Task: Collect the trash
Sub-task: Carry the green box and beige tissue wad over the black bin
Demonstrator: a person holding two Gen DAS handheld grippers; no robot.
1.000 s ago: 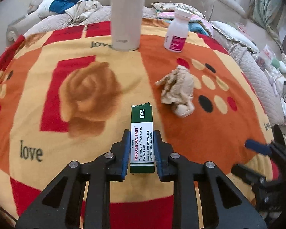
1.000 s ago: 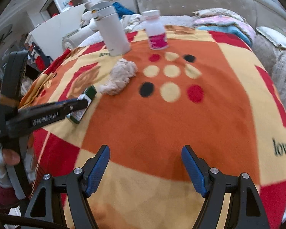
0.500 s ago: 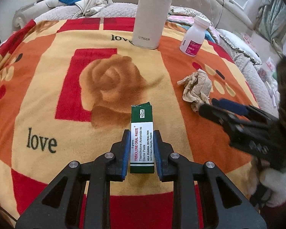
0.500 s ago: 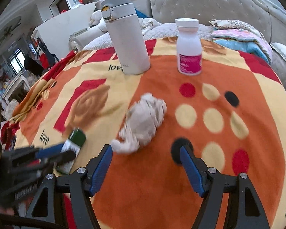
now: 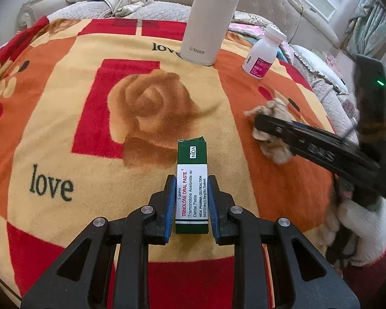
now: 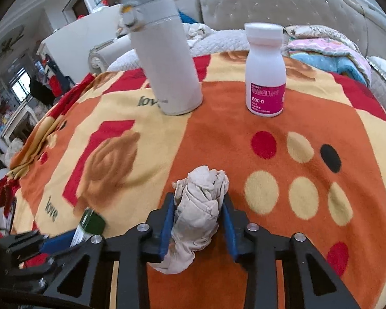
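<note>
So the right gripper (image 6: 196, 221) just swung over and clamped onto the crumpled tissue (image 6: 200, 206), at 6 o'clock from the pill bottle (image 6: 265, 77). The left gripper (image 5: 191, 203) stays clamped on the green box (image 5: 192, 180). Both trash bits grabbed, lifting's probably next.

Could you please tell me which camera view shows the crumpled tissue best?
The right wrist view: the crumpled tissue sits centred and whole, pinched by the right gripper. In the left wrist view it is off to the side, partly hidden behind that gripper.
</note>
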